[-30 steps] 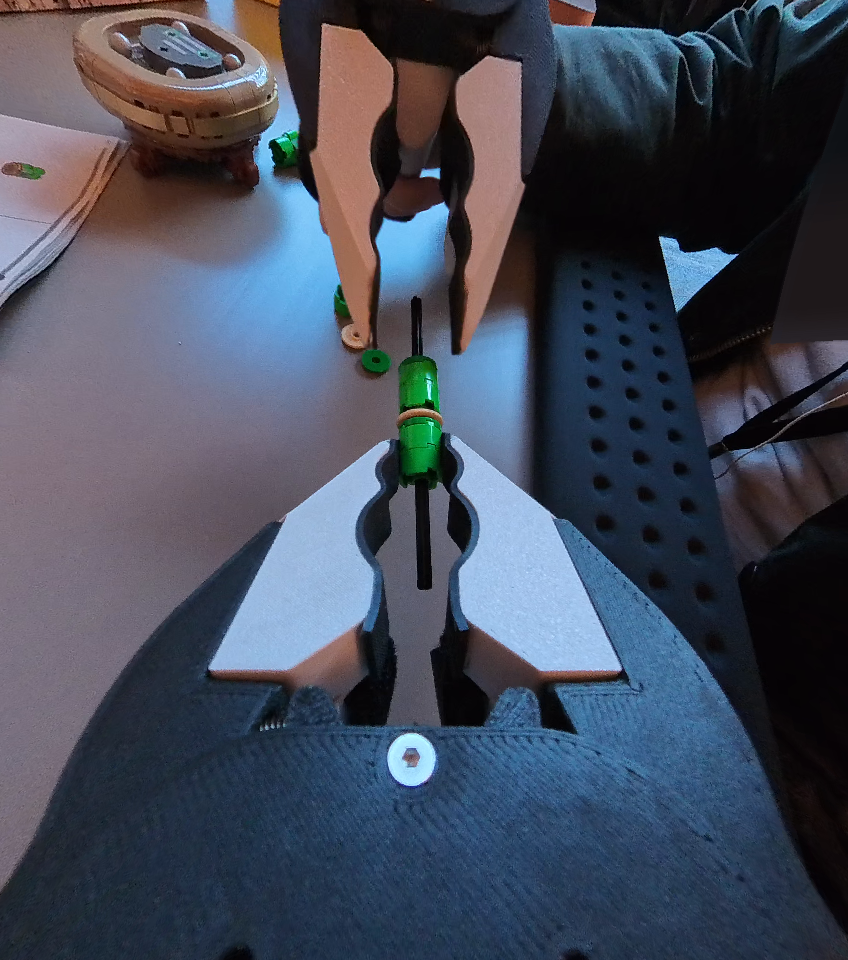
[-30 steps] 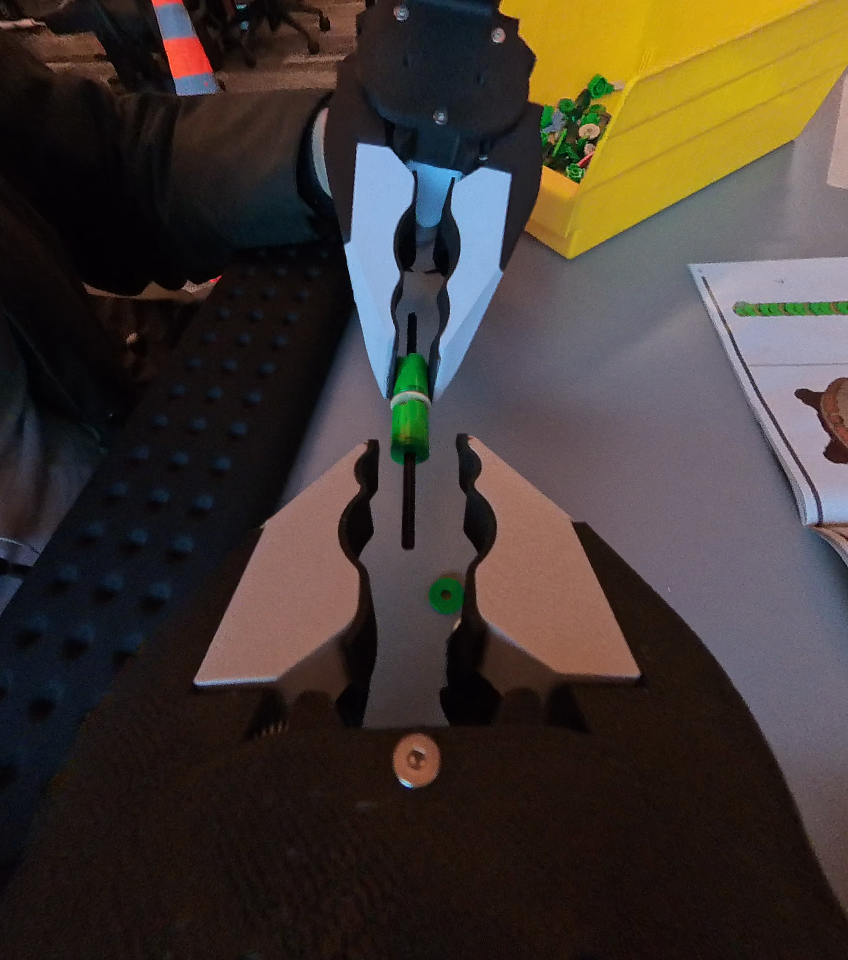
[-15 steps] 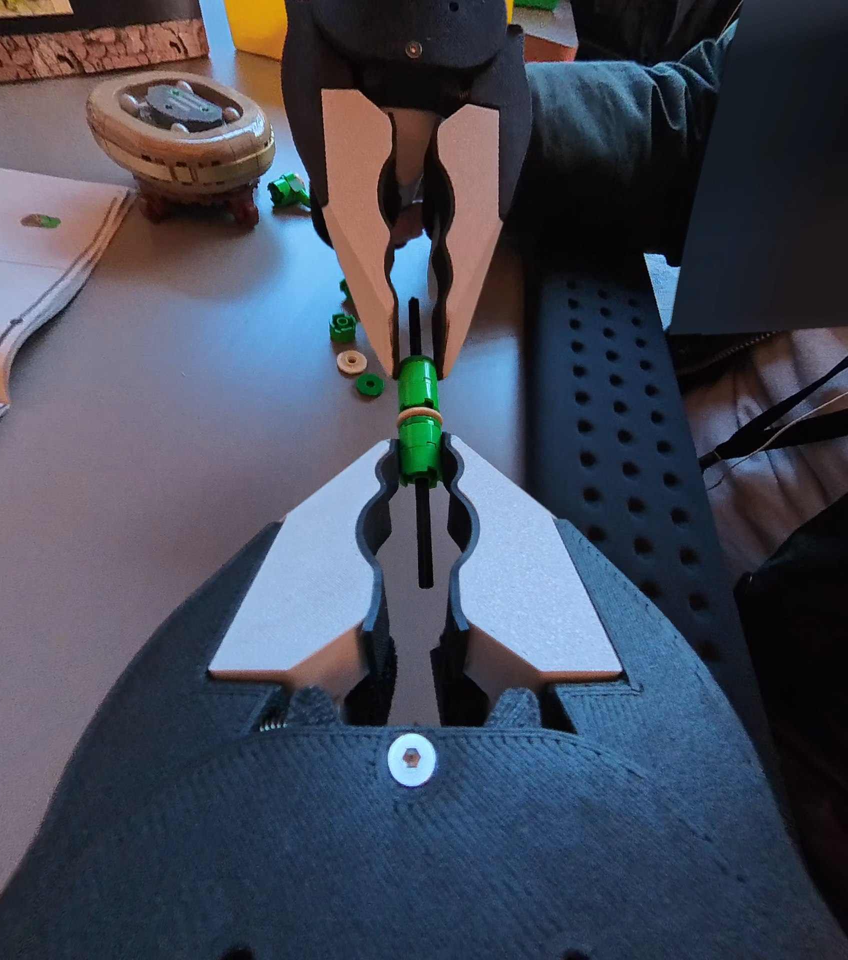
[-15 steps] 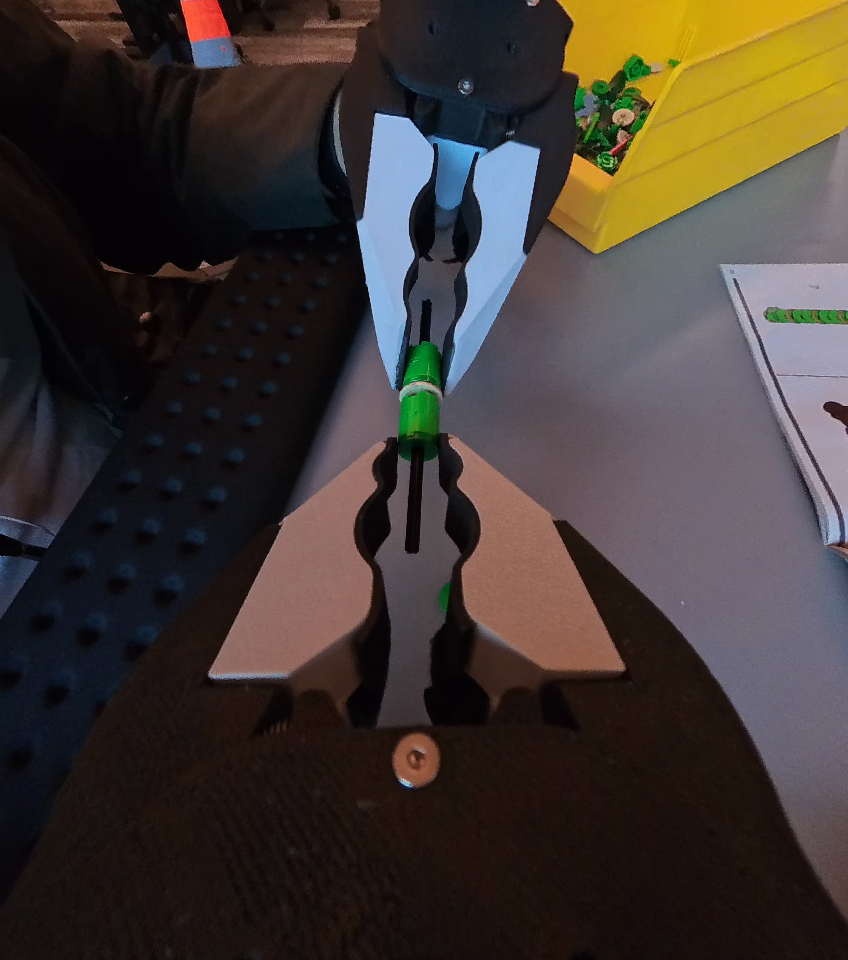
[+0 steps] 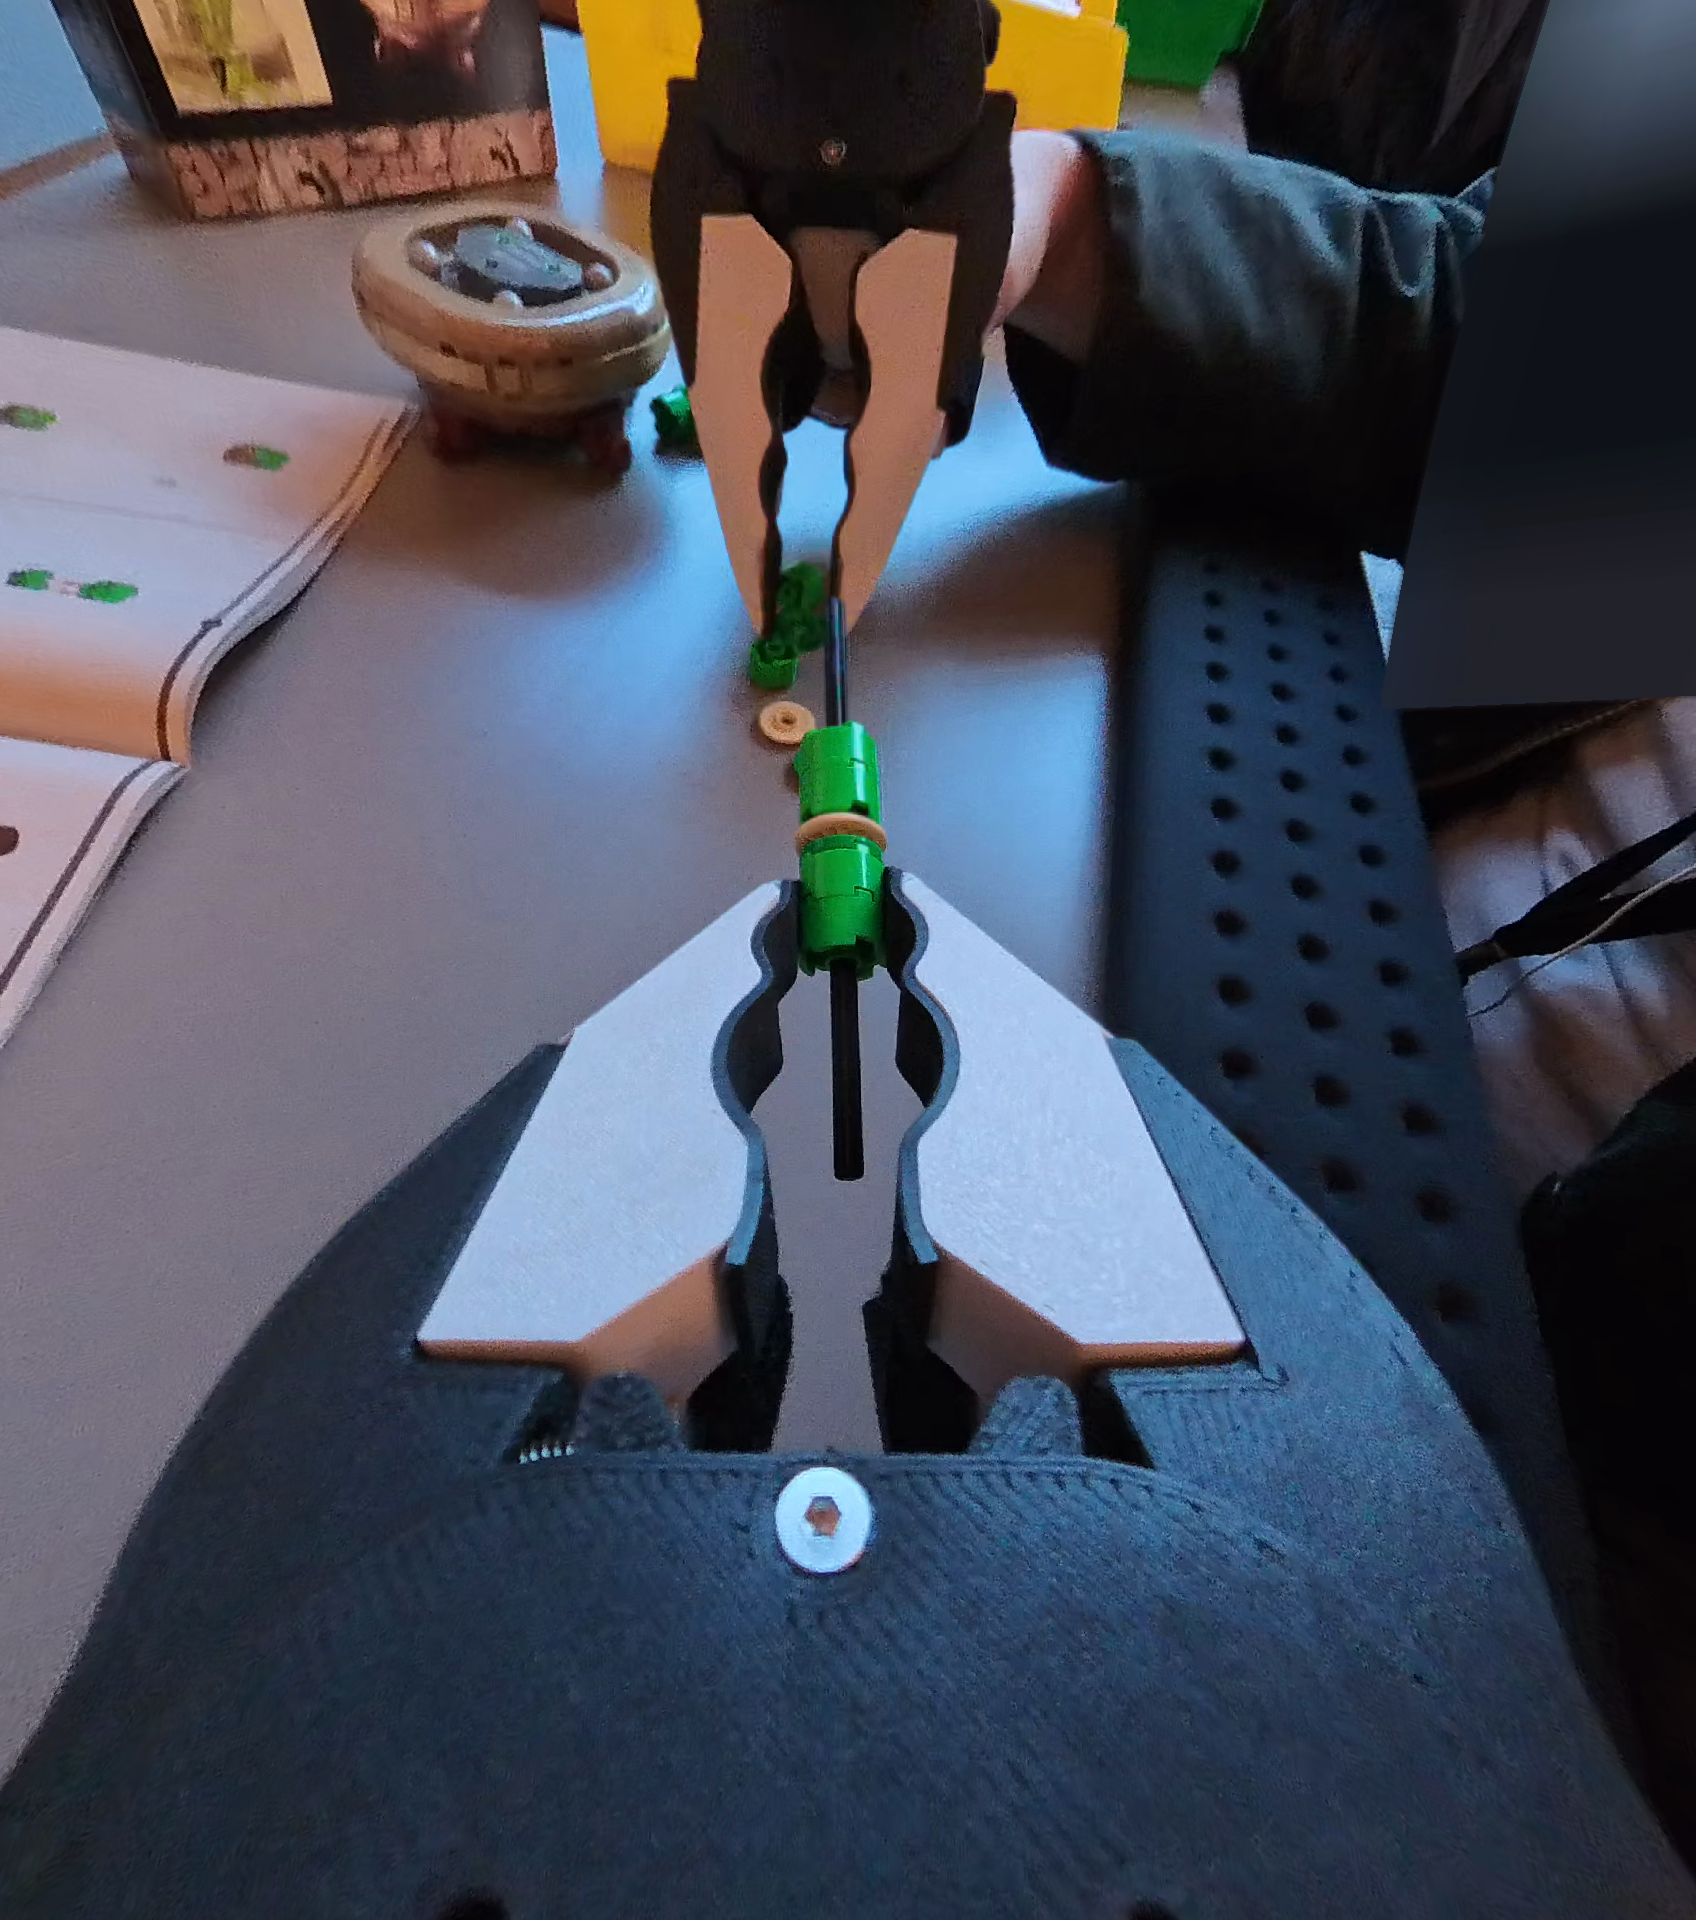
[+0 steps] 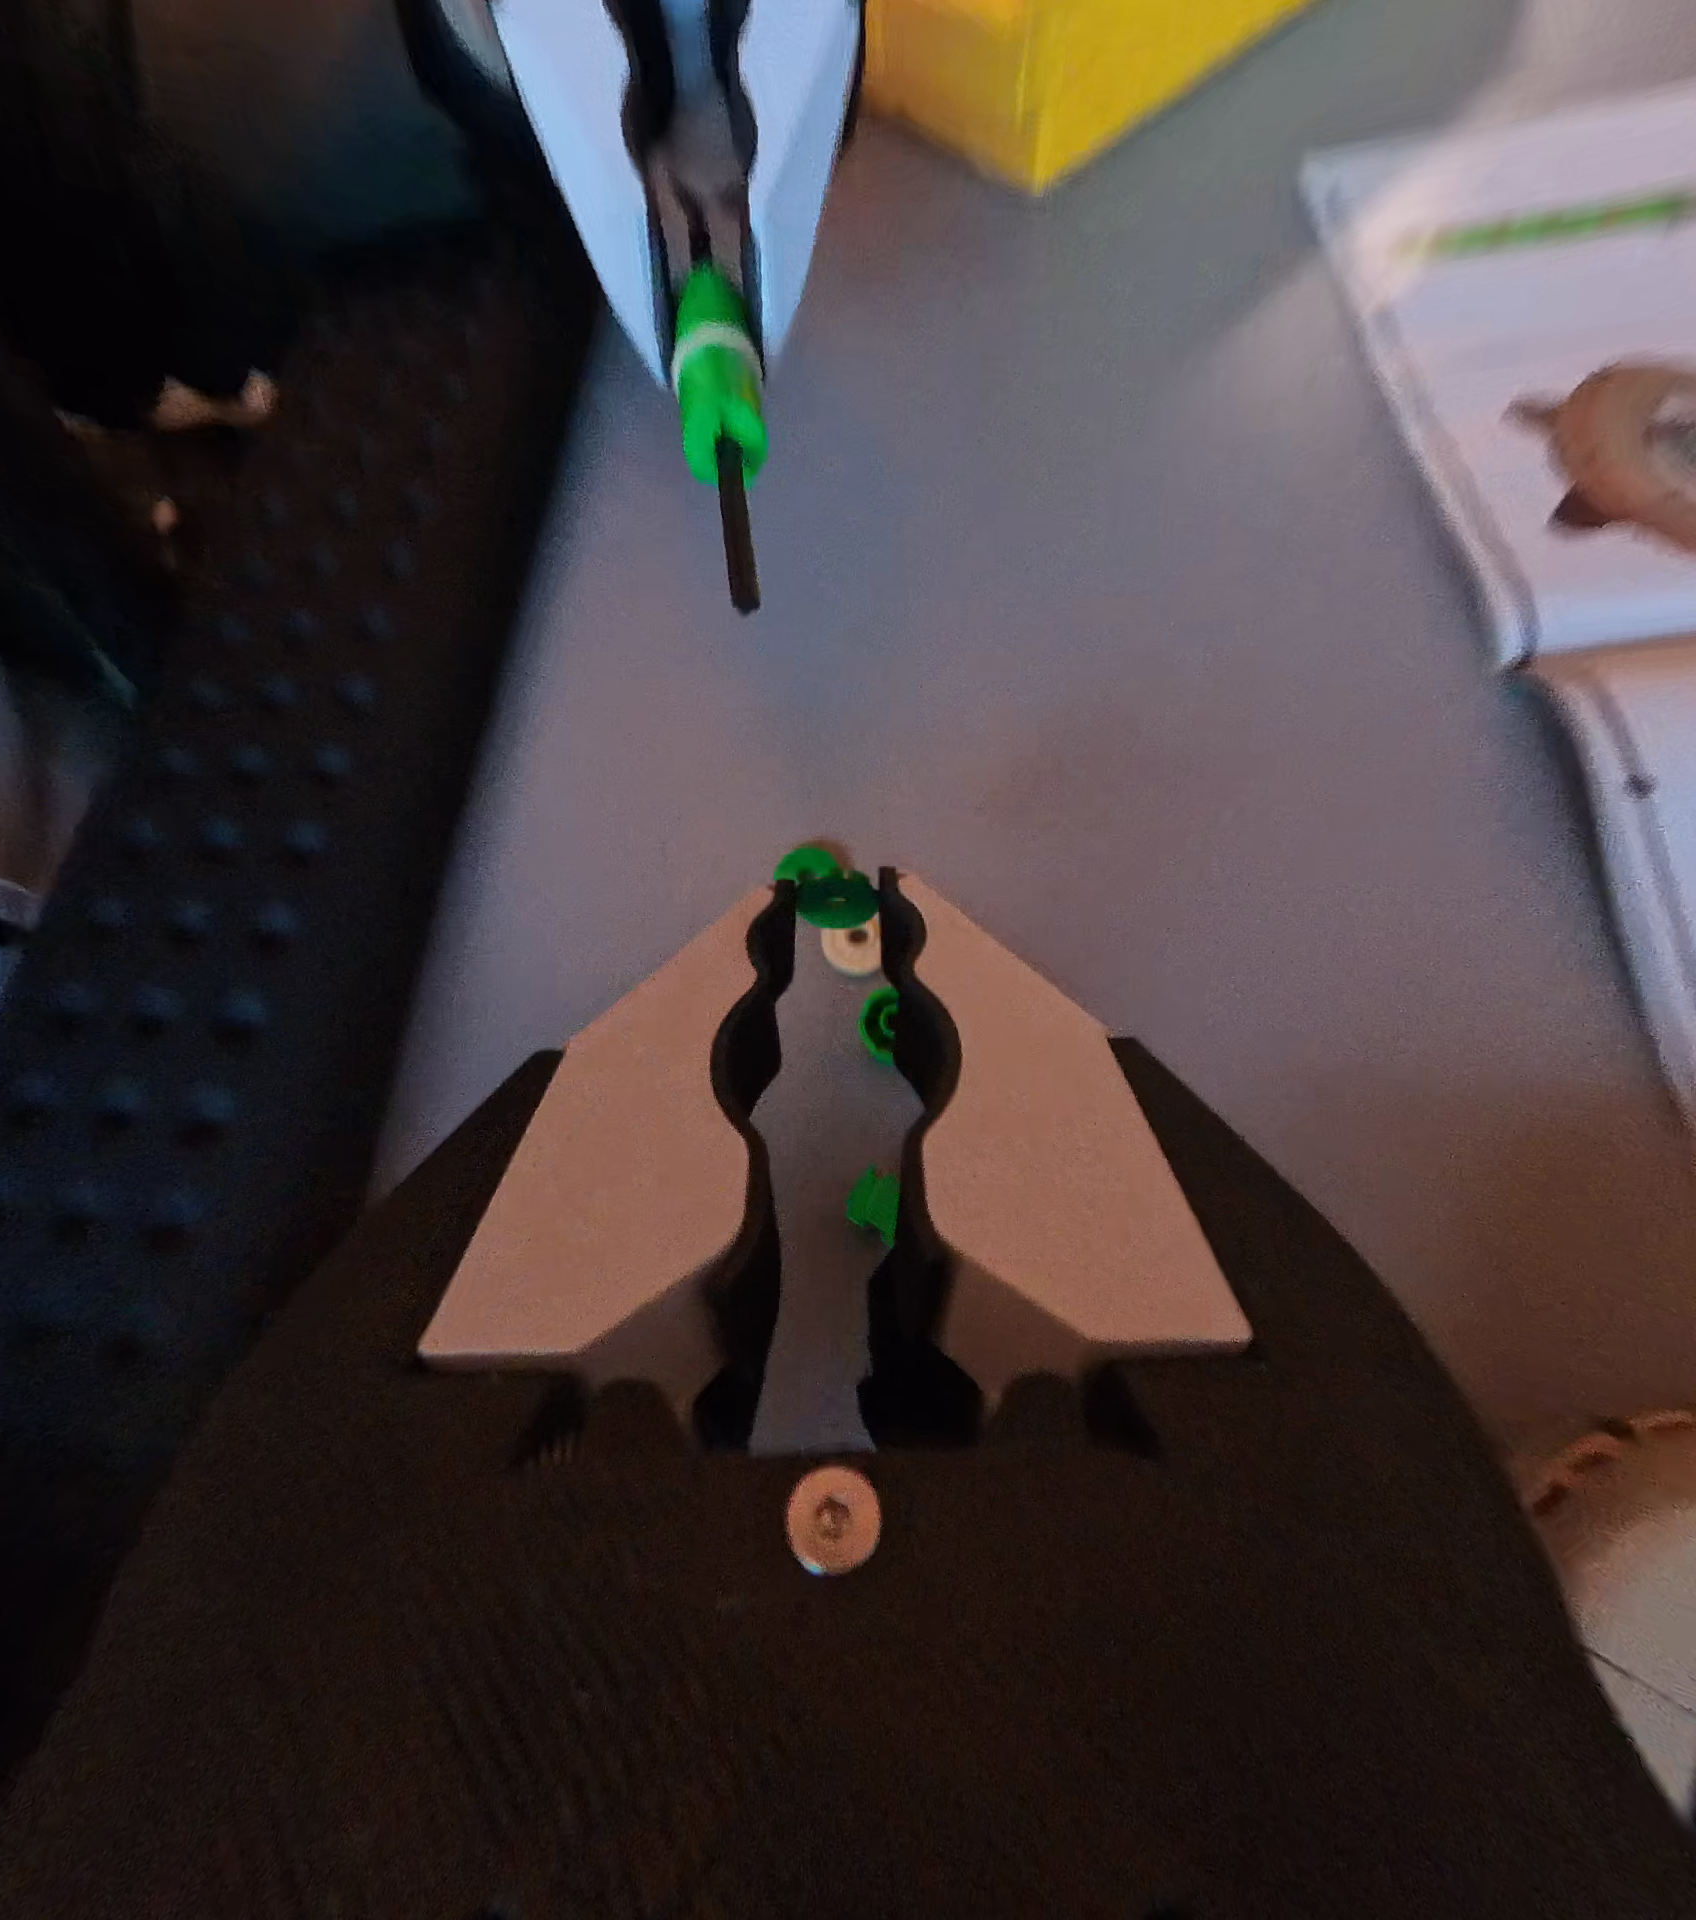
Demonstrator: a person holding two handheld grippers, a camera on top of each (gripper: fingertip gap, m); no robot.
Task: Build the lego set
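- The left claw (image 5: 839, 914) is clamped on the green pieces (image 5: 837, 852) that sit on a black rod (image 5: 844, 1081), in the middle of the left wrist view.
- A tan ring (image 5: 841, 831) sits between the two green pieces on the rod.
- The rod points away from the camera, toward the right claw (image 5: 808, 613) in the upper middle of the frame.
- In the left wrist view the right claw's fingers are nearly together, with their tips low over small green parts (image 5: 784, 634) on the grey surface (image 5: 428, 831). The rod's far end is just beside the tips; I cannot tell if they touch it.
- In the right wrist view, which is blurred, the right claw (image 6: 833, 878) holds nothing and has a narrow gap. A green round part (image 6: 836, 900) and a white one (image 6: 849, 948) lie on the surface under that gap.
- In the same view the rod (image 6: 738, 551) with the green pieces is at the upper middle, well apart from the right claw.
- A tan round model (image 5: 511, 312) stands in the upper left, beside an open booklet (image 5: 96, 520).
- A yellow bin (image 6: 1041, 83) is at the top.
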